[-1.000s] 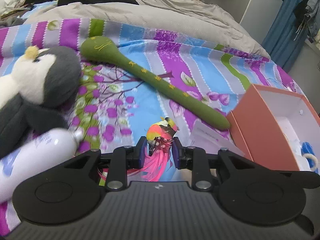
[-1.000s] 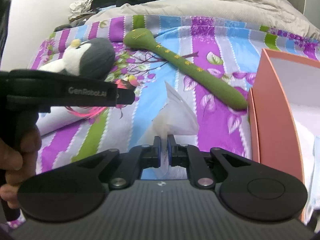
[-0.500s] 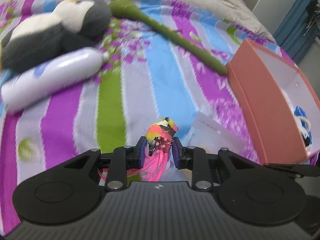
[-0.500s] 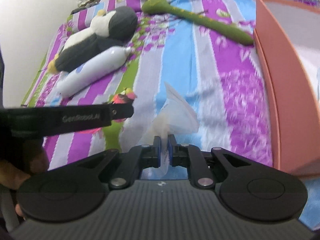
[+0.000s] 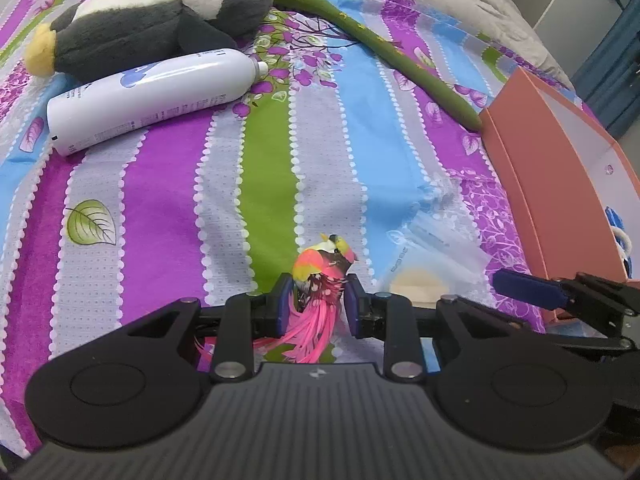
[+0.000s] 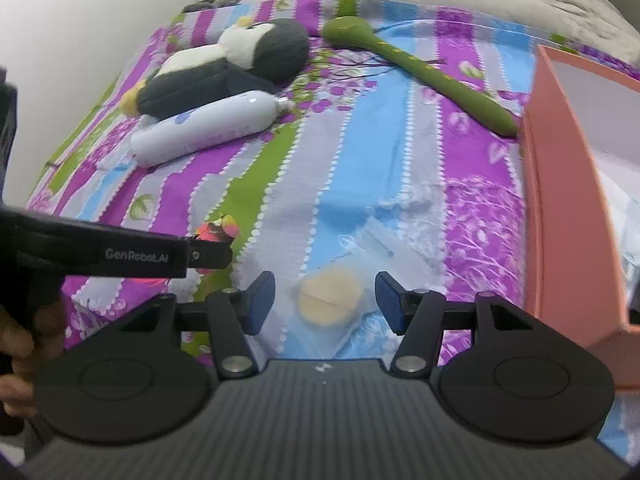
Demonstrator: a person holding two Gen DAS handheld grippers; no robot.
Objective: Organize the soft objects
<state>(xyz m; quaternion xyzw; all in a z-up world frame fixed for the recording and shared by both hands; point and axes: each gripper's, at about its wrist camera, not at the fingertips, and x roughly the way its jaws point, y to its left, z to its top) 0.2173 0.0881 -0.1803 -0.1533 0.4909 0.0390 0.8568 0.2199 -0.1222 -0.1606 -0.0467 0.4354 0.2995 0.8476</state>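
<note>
My left gripper [image 5: 316, 300] is shut on a small feathered toy bird [image 5: 322, 268] with a pink tail, held just above the striped bedsheet [image 5: 160, 240]. The same bird [image 6: 216, 232] shows at the left gripper's tip in the right wrist view. My right gripper [image 6: 325, 300] has its jaws opening. A clear packet with a round beige pad [image 6: 330, 298] lies flat on the sheet between them, untouched by either pad. That packet [image 5: 424, 276] also lies to the right of the bird, with one blue right fingertip [image 5: 524, 284] beside it.
A grey and white penguin plush [image 6: 224, 68], a white bottle [image 6: 208, 128] and a long green plush [image 6: 420, 68] lie further up the bed. An open orange box [image 6: 560, 200] stands at the right. A person's hand [image 6: 16, 340] holds the left gripper.
The right gripper went from shut on the clear packet to open, and the packet dropped flat onto the sheet. Both grippers drew back toward the near end of the bed. The left still holds the bird.
</note>
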